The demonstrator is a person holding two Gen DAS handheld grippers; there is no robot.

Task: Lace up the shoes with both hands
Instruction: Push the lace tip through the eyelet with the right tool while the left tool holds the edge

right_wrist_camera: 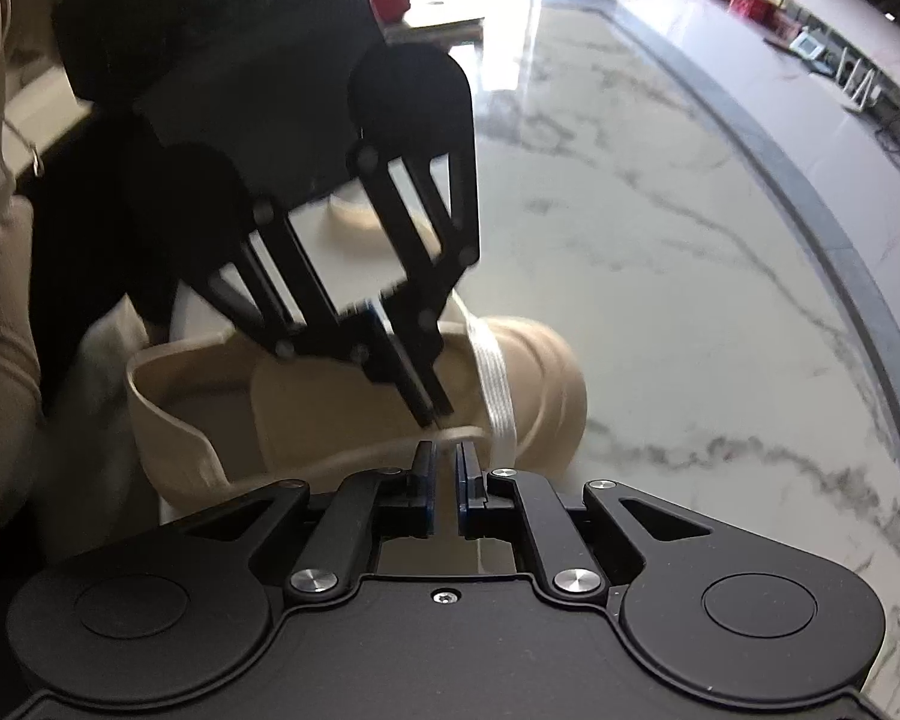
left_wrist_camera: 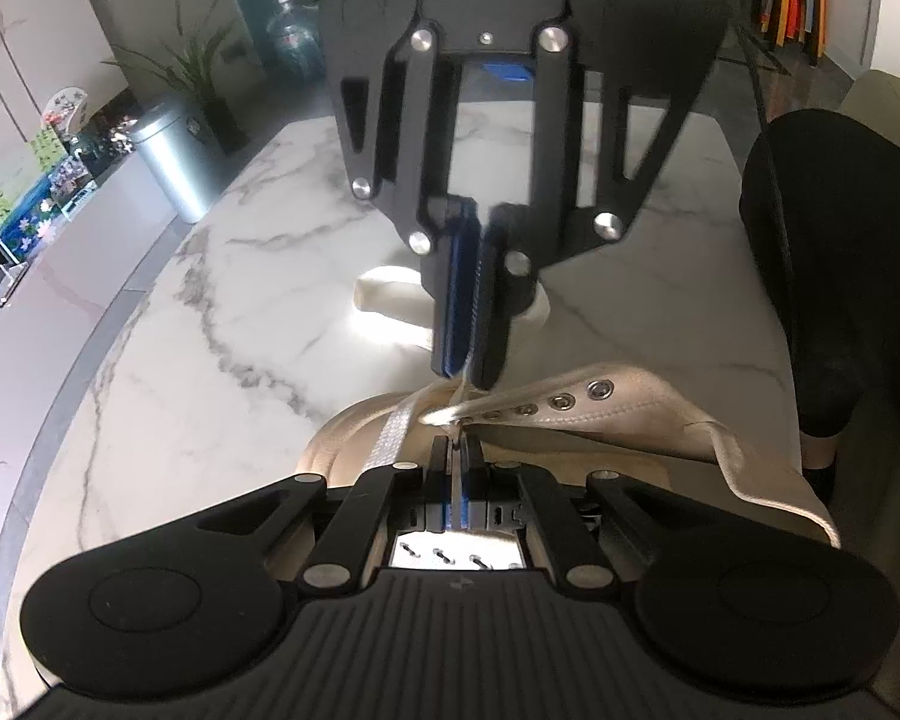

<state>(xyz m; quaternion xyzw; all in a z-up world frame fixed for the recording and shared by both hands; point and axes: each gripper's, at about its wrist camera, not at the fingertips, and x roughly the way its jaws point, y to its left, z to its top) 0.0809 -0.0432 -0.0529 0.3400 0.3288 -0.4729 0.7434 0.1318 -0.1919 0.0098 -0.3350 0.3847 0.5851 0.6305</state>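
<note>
- As the shoe (right_wrist_camera: 528,378) stood sole-down on the marble table (right_wrist_camera: 660,300), its long axis was seen to run across the right wrist view, with the toe to the right and the heel opening to the left.
- A flat white lace (right_wrist_camera: 495,396) was laid over the forefoot; a row of metal eyelets (left_wrist_camera: 561,402) was exposed along one flap.
- A metal bin (left_wrist_camera: 168,162) was seen beside the table; its contents could not be told.
- The left gripper (left_wrist_camera: 457,450) was closed over the eyelet row, with a strip of lace pinched between its pads.
- The right gripper (right_wrist_camera: 447,456) was held just opposite, tip to tip, with only a narrow gap between its jaws; nothing was seen pressed between them.
</note>
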